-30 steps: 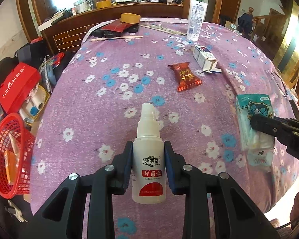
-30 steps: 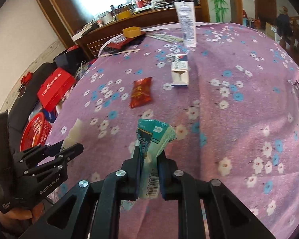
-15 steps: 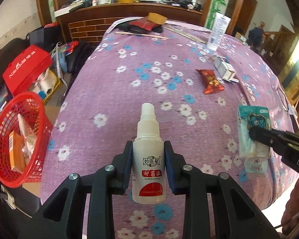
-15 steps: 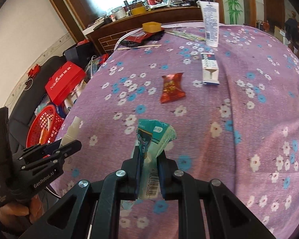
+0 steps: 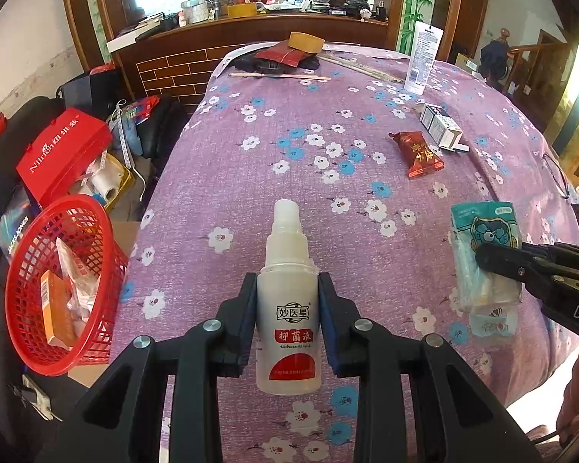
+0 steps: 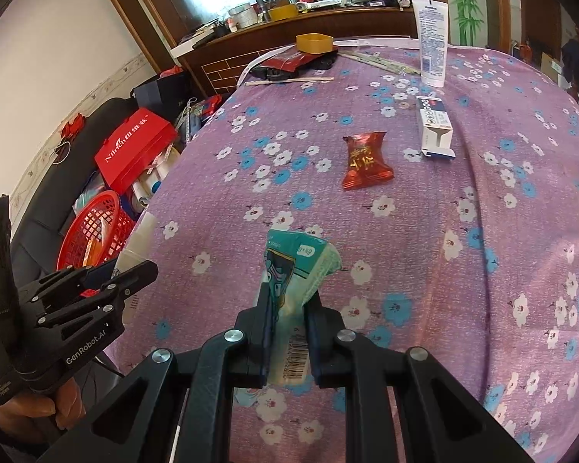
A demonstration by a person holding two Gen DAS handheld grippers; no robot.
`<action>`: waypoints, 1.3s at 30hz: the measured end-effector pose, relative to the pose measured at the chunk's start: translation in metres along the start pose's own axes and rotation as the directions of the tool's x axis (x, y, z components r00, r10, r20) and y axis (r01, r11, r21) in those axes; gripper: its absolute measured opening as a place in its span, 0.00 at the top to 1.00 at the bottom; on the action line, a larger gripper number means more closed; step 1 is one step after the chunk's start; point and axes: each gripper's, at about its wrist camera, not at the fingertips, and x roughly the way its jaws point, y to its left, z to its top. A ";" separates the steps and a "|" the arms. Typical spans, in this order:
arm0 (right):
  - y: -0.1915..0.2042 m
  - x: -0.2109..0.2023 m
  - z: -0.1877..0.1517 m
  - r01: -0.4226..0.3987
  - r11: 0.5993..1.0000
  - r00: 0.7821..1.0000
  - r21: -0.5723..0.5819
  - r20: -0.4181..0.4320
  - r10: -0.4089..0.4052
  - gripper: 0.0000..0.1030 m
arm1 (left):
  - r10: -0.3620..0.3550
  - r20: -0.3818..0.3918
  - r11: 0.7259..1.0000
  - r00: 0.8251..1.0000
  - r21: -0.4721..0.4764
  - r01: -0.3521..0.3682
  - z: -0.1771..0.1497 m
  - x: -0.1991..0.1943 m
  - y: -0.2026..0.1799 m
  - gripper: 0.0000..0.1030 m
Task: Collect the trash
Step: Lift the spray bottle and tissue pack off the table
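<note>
1. The left gripper (image 5: 288, 320) is clamped on a white spray bottle (image 5: 289, 308), held above the near edge of the purple flowered tablecloth (image 5: 251, 193).
2. The right gripper (image 6: 288, 320) pinches a teal tissue packet (image 6: 295, 270), lifted over the same cloth.
3. Farther across the cloth lie a red candy wrapper (image 6: 364, 162) and a small carton (image 6: 436, 127).
4. A red basket (image 5: 50, 289) holding trash sits below the cloth's left edge.

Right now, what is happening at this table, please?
A person is collecting trash with a claw in each hand. The left claw is shut on a white spray bottle, the right claw on a teal tissue pack. A red basket waits beside the table; a red candy wrapper and a small carton lie on the cloth.
</note>
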 end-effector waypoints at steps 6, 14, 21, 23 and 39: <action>0.003 0.000 0.000 -0.001 1.000 1.000 -0.007 -0.003 0.001 0.84 | 0.001 0.001 1.000 1.000 0.001 -0.001 0.000 0.000 0.001 0.72; 0.008 0.001 0.000 -0.004 1.000 1.000 -0.015 -0.007 0.004 0.84 | 0.005 0.007 1.000 1.000 -0.001 -0.005 -0.001 -0.004 0.003 0.72; 0.013 0.003 0.000 -0.004 1.000 1.000 -0.024 -0.013 0.004 0.84 | 0.004 0.013 1.000 1.000 -0.018 -0.004 -0.003 -0.006 0.010 0.72; 0.015 0.005 0.002 -0.005 1.000 1.000 -0.028 -0.014 0.005 0.84 | 0.005 0.015 1.000 1.000 -0.024 -0.004 -0.003 -0.006 0.011 0.72; 0.052 0.017 0.023 -0.041 0.993 0.999 -0.111 -0.019 0.039 0.84 | 0.044 0.052 0.994 0.998 -0.105 -0.039 0.003 -0.015 0.051 0.72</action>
